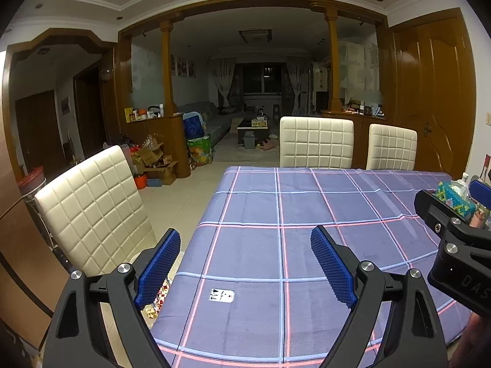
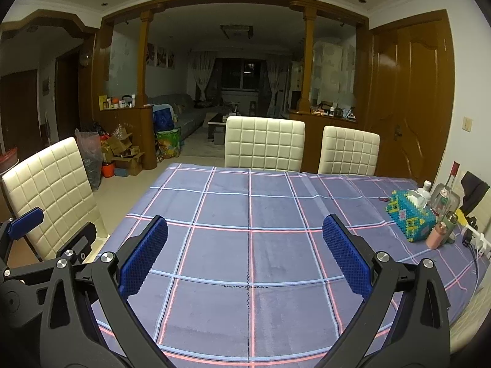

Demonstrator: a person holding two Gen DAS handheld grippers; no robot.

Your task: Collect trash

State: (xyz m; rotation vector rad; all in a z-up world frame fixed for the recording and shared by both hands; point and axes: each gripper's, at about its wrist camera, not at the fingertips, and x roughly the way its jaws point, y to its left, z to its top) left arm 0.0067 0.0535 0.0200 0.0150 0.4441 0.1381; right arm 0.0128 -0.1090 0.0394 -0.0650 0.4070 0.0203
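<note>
A table with a blue plaid cloth (image 1: 307, 214) fills both views (image 2: 245, 208). A small white label with red and black print (image 1: 221, 295) lies flat on the cloth, low between my left fingers. My left gripper (image 1: 245, 263) is open and empty above the table's near left corner. My right gripper (image 2: 245, 257) is open and empty above the near middle of the table. The right gripper's body shows at the right edge of the left wrist view (image 1: 454, 236); the left gripper shows at the left edge of the right wrist view (image 2: 46, 251).
A beaded tissue box (image 2: 409, 219), bottles (image 2: 442, 202) and small jars (image 2: 437, 236) stand at the table's right edge by the wall. Cream quilted chairs stand at the left (image 1: 92, 211) and far side (image 2: 264, 142). Boxes and bags (image 2: 122, 153) sit on the floor beyond.
</note>
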